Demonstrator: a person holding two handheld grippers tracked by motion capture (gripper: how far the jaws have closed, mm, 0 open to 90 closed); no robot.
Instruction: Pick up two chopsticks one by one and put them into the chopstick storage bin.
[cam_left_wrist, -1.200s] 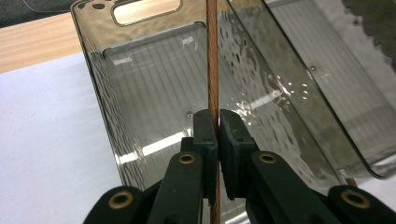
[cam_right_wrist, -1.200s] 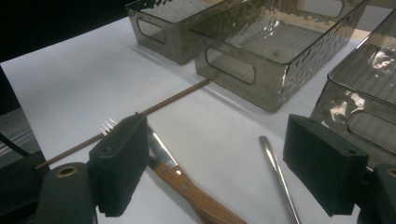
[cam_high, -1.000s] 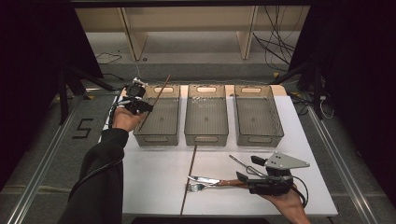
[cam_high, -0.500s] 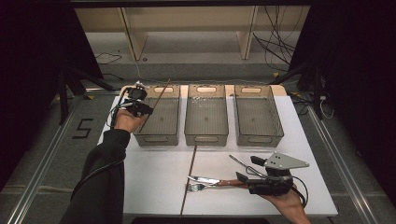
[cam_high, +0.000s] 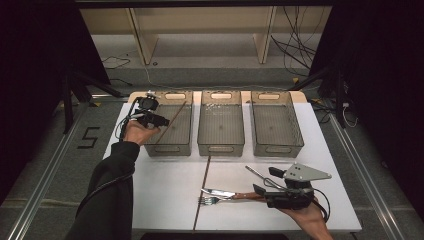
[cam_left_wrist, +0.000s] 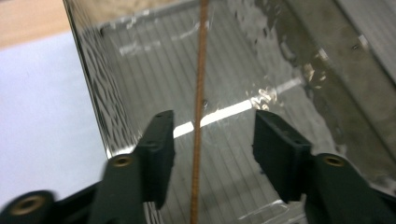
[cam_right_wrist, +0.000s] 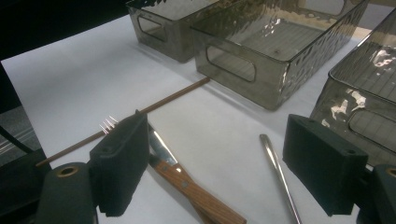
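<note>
A: What sits in the three smoky plastic bins at the far side of the desk (cam_high: 160, 200)?

B: The left bin (cam_high: 170, 131) holds one brown chopstick (cam_high: 170, 122), lying slantwise and leaning on the bin's far rim. The middle bin (cam_high: 220, 129) and the right bin (cam_high: 276, 130) look bare inside.

A: And the left tongs (cam_high: 161, 120)?

B: They hang over the left bin's left edge. In the left gripper view the jaws have just been opening and stand apart, released, with the chopstick (cam_left_wrist: 198, 116) running between them and touching neither pad.

A: The right tongs (cam_high: 265, 181)?

B: Low at the near right of the desk, spread wide and gripping nothing. Between and beside the jaws lie a wooden-handled knife (cam_right_wrist: 184, 175) and a metal utensil handle (cam_right_wrist: 279, 175). A fork (cam_high: 209, 200) lies just left, and a second chopstick (cam_high: 202, 192) stretches from the middle bin toward the near edge.
</note>
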